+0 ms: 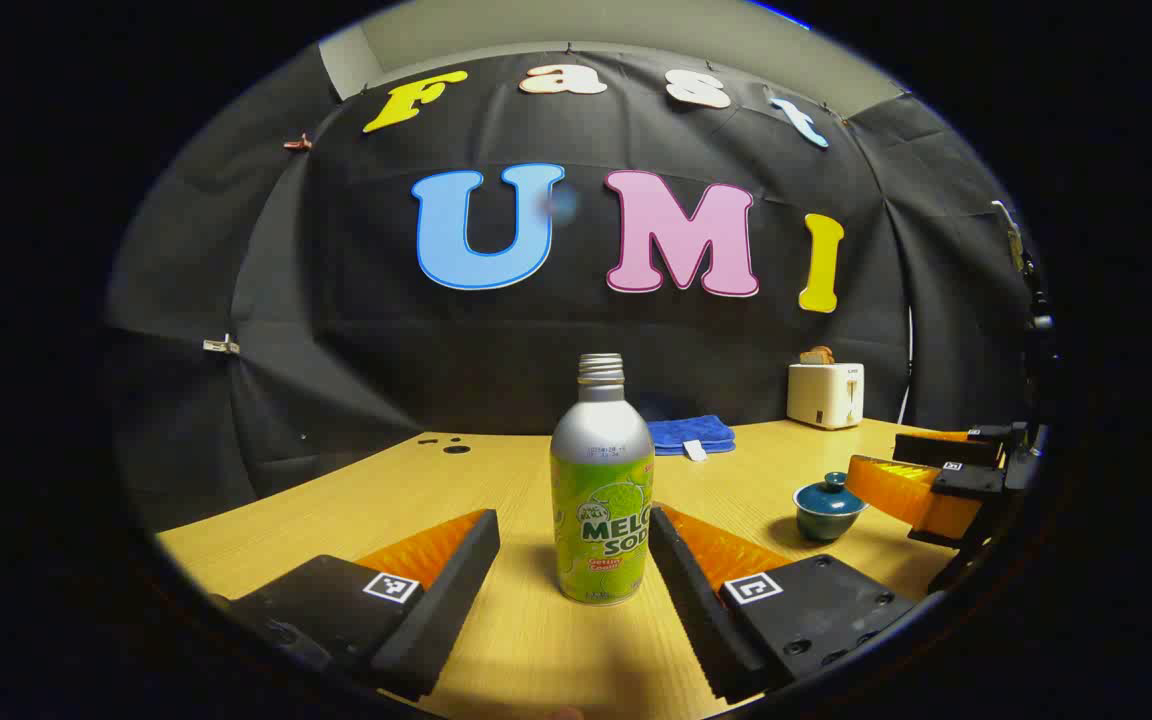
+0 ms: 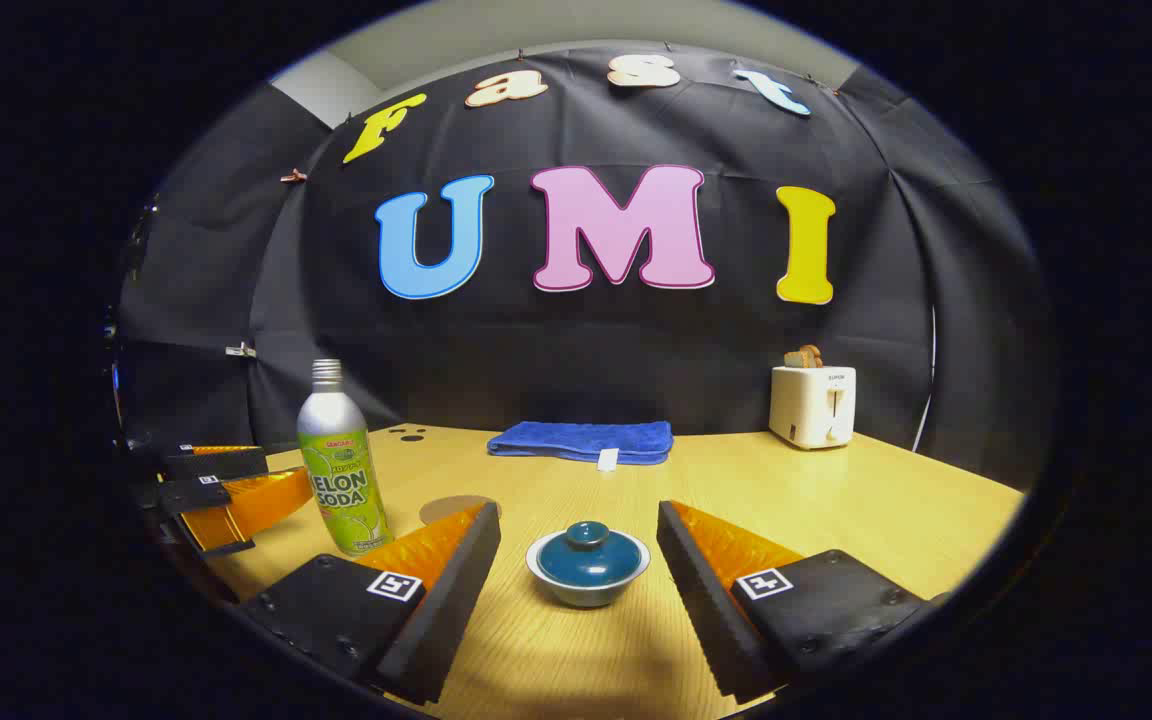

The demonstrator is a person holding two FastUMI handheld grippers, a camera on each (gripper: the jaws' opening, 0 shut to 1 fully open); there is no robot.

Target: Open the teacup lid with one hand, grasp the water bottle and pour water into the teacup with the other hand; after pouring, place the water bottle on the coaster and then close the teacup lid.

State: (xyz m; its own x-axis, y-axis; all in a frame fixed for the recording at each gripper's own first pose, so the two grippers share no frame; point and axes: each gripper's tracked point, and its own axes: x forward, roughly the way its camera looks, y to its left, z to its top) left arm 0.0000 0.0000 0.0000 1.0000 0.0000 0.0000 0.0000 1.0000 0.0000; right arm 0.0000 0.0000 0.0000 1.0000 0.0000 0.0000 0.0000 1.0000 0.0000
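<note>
On my far left, my left gripper [image 1: 574, 560] stands wide open with the water bottle [image 1: 602, 500] upright between its fingers, touching neither. In the right gripper view that same gripper [image 2: 221, 495] sits just left of the bottle [image 2: 341, 465].

Further right, my right gripper [image 2: 579, 575] is also spread wide, and the teacup [image 2: 587, 567] sits dead ahead between its fingers, lid [image 2: 587, 547] on, nothing gripped. From the left gripper view the cup [image 1: 826, 508] lies off to the right, with the right gripper [image 1: 921, 485] just beyond it.

I take the pale round patch [image 2: 458, 508], ahead and left of my right fingers and near the bottle, for the coaster, though I can't be sure.

Risks as I judge them: the lid's knob is small and rounded, so a wide pinch could slip off or drag the cup along the table [image 2: 836, 500]. The bottle is tall and narrow; an off-centre squeeze could tip it. Its neck shows bare threads, so it looks uncapped and could spill.

Contents: I can't see into the bottle, and the covered cup hides its inside.
</note>
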